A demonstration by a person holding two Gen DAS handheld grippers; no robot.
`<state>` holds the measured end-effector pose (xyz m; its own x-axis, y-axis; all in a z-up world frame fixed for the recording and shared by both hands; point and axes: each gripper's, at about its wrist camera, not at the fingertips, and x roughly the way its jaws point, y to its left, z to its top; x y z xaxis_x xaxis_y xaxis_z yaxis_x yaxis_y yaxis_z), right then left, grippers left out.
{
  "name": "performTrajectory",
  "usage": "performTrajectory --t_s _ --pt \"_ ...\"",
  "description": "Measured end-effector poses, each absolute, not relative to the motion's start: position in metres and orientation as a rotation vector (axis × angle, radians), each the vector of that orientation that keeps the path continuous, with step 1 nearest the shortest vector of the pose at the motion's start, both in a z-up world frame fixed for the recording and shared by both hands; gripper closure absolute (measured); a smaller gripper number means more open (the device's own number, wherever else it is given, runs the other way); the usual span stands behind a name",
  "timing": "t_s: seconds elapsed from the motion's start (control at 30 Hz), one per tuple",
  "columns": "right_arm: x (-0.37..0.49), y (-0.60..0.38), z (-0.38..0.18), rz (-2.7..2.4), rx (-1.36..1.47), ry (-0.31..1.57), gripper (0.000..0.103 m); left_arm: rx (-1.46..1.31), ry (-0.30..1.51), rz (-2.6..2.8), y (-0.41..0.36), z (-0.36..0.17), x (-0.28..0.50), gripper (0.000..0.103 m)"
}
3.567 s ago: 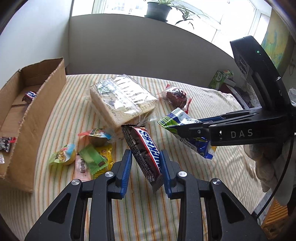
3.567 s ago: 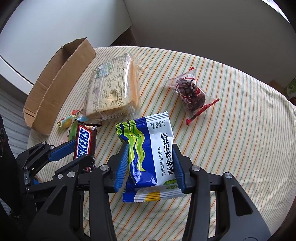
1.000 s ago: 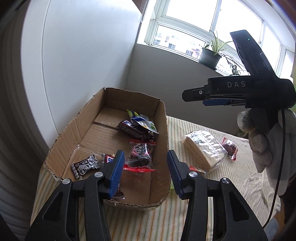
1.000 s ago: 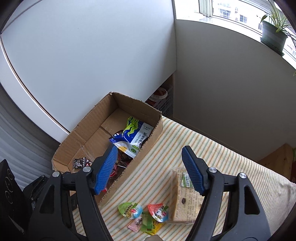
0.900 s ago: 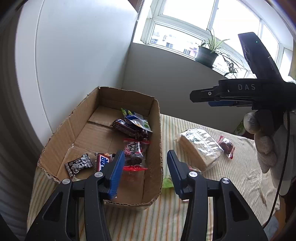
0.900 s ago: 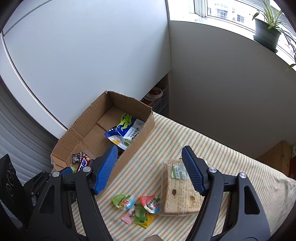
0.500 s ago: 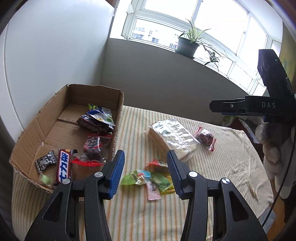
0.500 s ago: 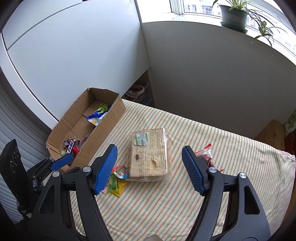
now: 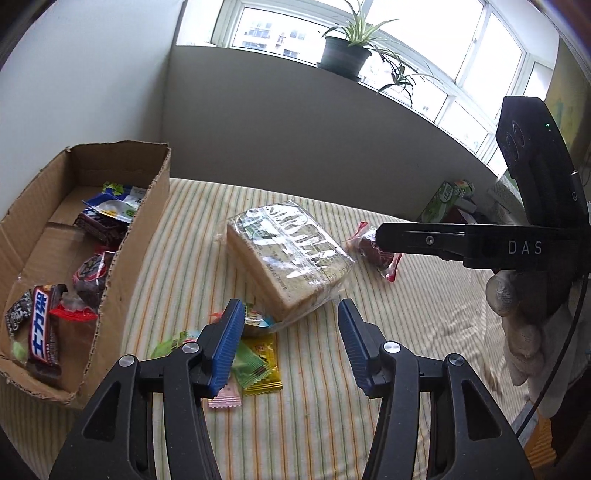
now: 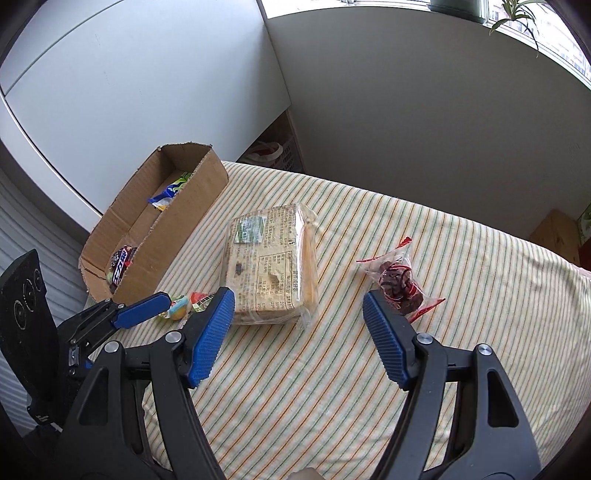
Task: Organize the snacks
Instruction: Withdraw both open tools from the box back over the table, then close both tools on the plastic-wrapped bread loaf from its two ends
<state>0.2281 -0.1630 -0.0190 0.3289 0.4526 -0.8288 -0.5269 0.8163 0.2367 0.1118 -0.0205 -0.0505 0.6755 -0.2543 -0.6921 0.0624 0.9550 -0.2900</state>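
Left wrist view: both drops done, the left gripper (image 9: 288, 341) (jaws just widening, empty) and the released right gripper (image 10: 297, 332) swing from the cardboard box (image 9: 122, 258) toward the bread pack (image 9: 291, 251) and the small candies (image 9: 255, 360) left on the striped cloth (image 9: 406, 332).

A striped cloth (image 9: 332, 424) in cream, green and orange covers the table. At twelve o'clock in the left wrist view a potted plant (image 9: 345, 51) stands on the window sill, with bright windows (image 9: 266, 26) behind it. At about two o'clock a green carton (image 9: 445, 199) stands just beyond the table's far edge. A wooden cabinet (image 10: 554, 232) shows at three o'clock in the right wrist view.
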Motion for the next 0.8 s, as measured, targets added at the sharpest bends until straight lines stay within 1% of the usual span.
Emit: performTrajectory --t_s 0.2,0.57,0.63,0.8 --pt "0.246 -0.148 -0.040 0.692 -0.064 1.103 0.028 -0.296 0.865 -0.179 -0.020 -0.065 0.134 0.051" --pt "0.271 -0.134 -0.078 0.737 -0.021 1.191 0.029 -0.332 0.904 -0.192 -0.023 -0.078 0.157 0.051" --pt "0.273 -0.134 -0.082 0.758 0.005 1.208 0.035 -0.360 0.911 -0.197 -0.022 -0.081 0.164 0.051" --pt "0.273 -0.134 -0.081 0.773 0.022 1.217 0.043 -0.371 0.905 -0.215 -0.022 -0.082 0.165 0.052"
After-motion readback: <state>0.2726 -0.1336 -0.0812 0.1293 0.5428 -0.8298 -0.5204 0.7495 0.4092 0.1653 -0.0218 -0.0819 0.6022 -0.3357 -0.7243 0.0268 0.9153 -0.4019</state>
